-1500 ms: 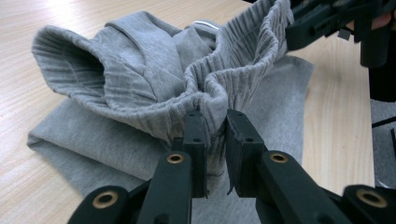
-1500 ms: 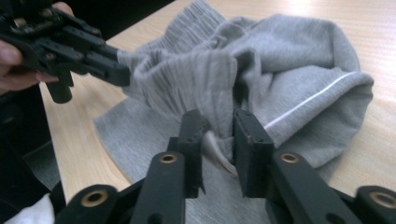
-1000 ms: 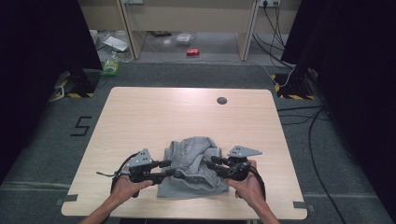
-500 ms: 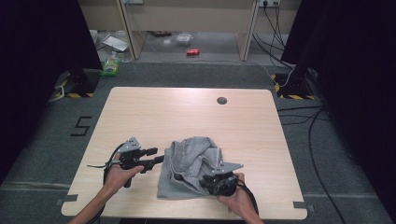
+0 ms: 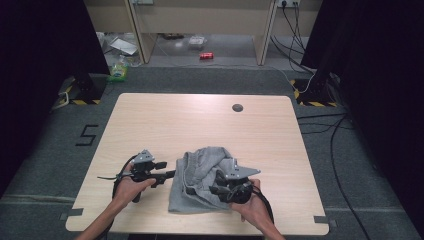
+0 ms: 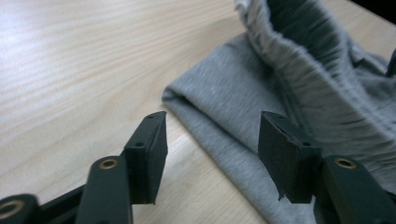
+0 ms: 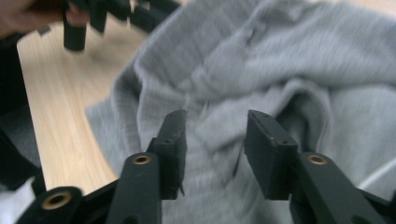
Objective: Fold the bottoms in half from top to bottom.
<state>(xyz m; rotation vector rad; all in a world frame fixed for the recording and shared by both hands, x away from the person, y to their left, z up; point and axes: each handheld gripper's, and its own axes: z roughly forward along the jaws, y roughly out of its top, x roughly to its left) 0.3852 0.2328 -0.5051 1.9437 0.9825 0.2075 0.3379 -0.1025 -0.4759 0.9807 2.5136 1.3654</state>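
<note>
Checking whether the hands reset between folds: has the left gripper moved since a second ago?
Yes. The left gripper has pulled leftward off the grey garment, toward the table's left edge; jaws opening, empty.

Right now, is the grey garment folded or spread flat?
Loosely folded, bunched: the grey garment lies doubled in a heap, with a folded edge on the table.

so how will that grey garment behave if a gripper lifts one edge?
The grey garment would likely flop and drape, since it lies in soft folds. It probably slides little on the wooden table; its knit looks fuzzy. Seemingly light.
</note>
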